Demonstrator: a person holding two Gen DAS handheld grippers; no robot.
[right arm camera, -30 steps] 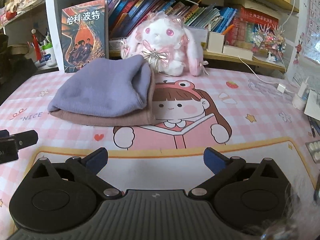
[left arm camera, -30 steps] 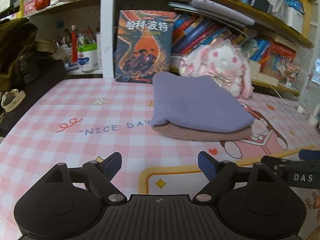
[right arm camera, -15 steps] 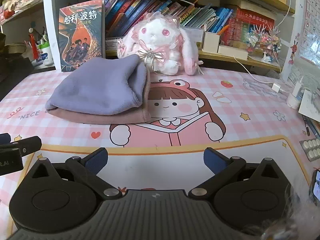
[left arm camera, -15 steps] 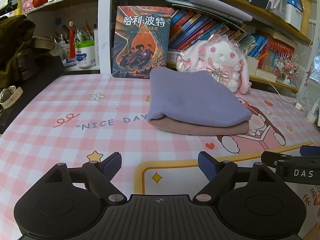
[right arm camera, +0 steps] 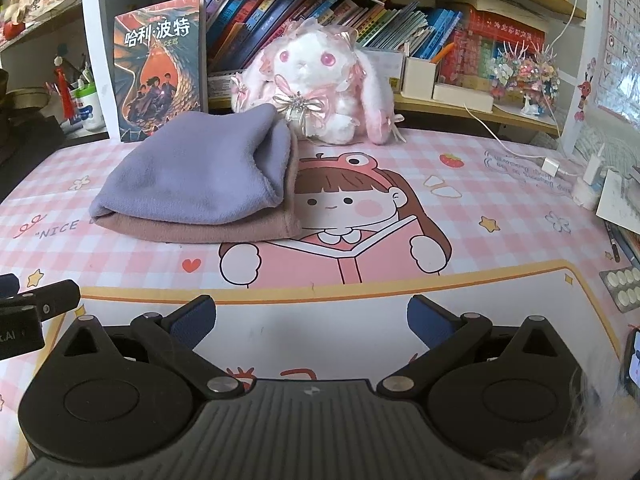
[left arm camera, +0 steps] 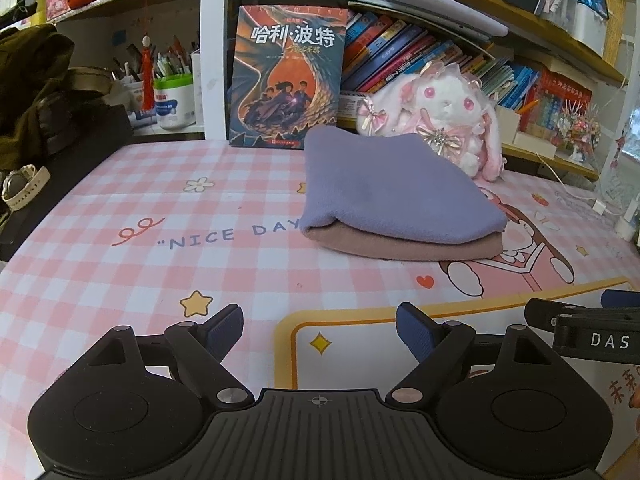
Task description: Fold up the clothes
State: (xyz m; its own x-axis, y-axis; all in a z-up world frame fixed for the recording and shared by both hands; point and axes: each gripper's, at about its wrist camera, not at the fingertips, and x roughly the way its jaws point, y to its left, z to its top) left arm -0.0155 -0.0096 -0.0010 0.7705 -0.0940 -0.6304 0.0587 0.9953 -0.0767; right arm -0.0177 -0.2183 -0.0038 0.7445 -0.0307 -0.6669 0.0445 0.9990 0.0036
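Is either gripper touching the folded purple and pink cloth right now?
Apart. Both wrist views show bare desk mat between the open left gripper, the open right gripper and the folded cloth.

Changes logged, all slight, placed against the folded clothes [left arm camera: 400, 200]:
1. In my left view they sit a touch higher.
2. The yellow star [left arm camera: 195, 303], near-left of them, now shows whole.
3. In my right view a lit screen [right arm camera: 633, 360] has entered, far right of them.
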